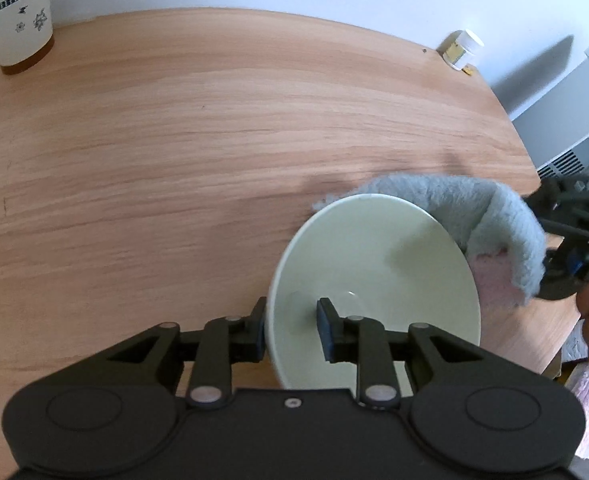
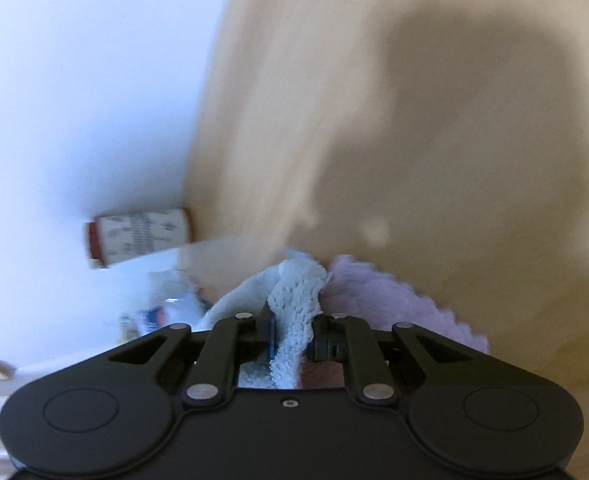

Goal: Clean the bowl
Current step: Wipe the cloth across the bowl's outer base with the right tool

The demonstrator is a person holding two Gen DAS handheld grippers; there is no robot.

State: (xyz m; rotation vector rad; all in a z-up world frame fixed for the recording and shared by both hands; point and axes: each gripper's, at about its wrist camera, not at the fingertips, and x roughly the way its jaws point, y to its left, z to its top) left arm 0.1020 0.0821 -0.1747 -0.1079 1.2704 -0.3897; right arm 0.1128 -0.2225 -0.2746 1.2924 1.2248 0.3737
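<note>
A pale green-white bowl (image 1: 374, 272) is tilted up on the wooden table (image 1: 174, 140). My left gripper (image 1: 292, 330) is shut on its near rim, one finger outside the wall and one inside. A fluffy cloth, grey-blue on one side and pink on the other (image 1: 490, 232), drapes over the bowl's far right rim. My right gripper (image 1: 566, 280) holds the cloth from the right. In the right wrist view my right gripper (image 2: 292, 336) is shut on the cloth (image 2: 294, 312); the picture is blurred by motion and the bowl cannot be made out.
A tall white patterned cup with a brown base (image 1: 18, 12) stands at the table's far left, also in the right wrist view (image 2: 138, 236). A small white-capped jar (image 1: 462, 50) sits at the far right edge. A grey appliance (image 1: 566, 120) stands beyond the table's right side.
</note>
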